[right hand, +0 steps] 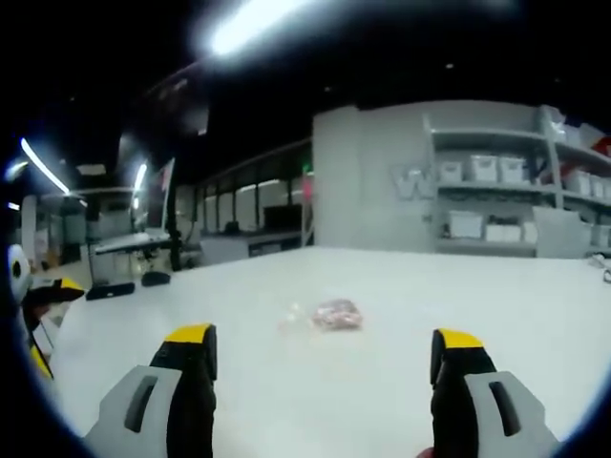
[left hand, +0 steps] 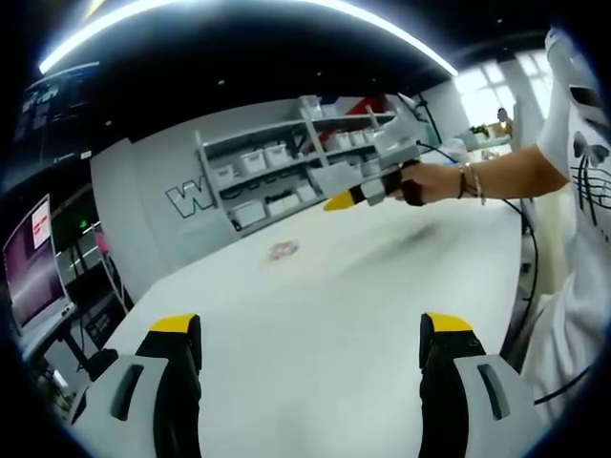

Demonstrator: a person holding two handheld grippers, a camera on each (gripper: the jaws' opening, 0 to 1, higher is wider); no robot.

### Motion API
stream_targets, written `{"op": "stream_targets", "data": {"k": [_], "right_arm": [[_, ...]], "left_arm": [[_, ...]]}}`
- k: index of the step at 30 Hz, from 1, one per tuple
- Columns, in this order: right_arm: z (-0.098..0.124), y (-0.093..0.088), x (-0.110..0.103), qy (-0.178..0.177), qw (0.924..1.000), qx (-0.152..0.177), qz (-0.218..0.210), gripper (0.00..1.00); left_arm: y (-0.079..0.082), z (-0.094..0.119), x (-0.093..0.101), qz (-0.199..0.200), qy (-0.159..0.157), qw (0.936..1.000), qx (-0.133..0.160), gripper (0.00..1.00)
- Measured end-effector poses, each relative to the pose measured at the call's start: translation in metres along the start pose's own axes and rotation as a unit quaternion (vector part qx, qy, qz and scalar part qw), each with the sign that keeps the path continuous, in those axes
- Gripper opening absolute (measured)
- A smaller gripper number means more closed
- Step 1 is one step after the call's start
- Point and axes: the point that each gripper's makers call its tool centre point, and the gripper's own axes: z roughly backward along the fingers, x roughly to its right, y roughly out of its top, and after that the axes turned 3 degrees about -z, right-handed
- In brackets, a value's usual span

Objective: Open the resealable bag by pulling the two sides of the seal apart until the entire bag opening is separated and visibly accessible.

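The resealable bag [right hand: 325,315] lies flat near the middle of the white desk [right hand: 382,382], untouched, so the task has not begun and both tools hang above it, ready to descend. In the right gripper view the right tongs [right hand: 323,358] stand wide and empty, the bag just beyond them at twelve o'clock. In the left gripper view the left tongs [left hand: 310,343] are likewise wide and empty, with the bag [left hand: 284,250] well ahead at twelve o'clock. The right tongs [left hand: 342,199] enter at one o'clock, gripped by a hand [left hand: 430,181]. The bag looks thin, clear, crinkly plastic holding reddish contents; the desk is smooth and matte. Jaw tips are yellow on black pads.
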Motion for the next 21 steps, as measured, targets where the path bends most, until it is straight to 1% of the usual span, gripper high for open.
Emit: {"op": "stream_targets", "data": {"k": [7,10,15,21], "right_arm": [[0.017,0.003,0.006,-0.007,0.9999,0.010,-0.003,0.94],[0.024,0.005,0.010,-0.011,0.9998,0.014,-0.005,0.94],[0.034,0.002,0.014,-0.016,0.9997,0.016,-0.012,0.94],[0.047,0.001,0.023,-0.023,0.9993,0.022,-0.018,0.94]], "left_arm": [[0.002,0.002,-0.002,0.000,0.003,1.0000,0.001,0.94],[0.001,0.000,0.000,0.000,0.000,1.0000,0.000,0.94],[0.004,-0.002,0.003,-0.002,-0.004,1.0000,0.001,0.94],[0.004,-0.001,0.000,-0.003,0.000,1.0000,-0.001,0.94]]}}
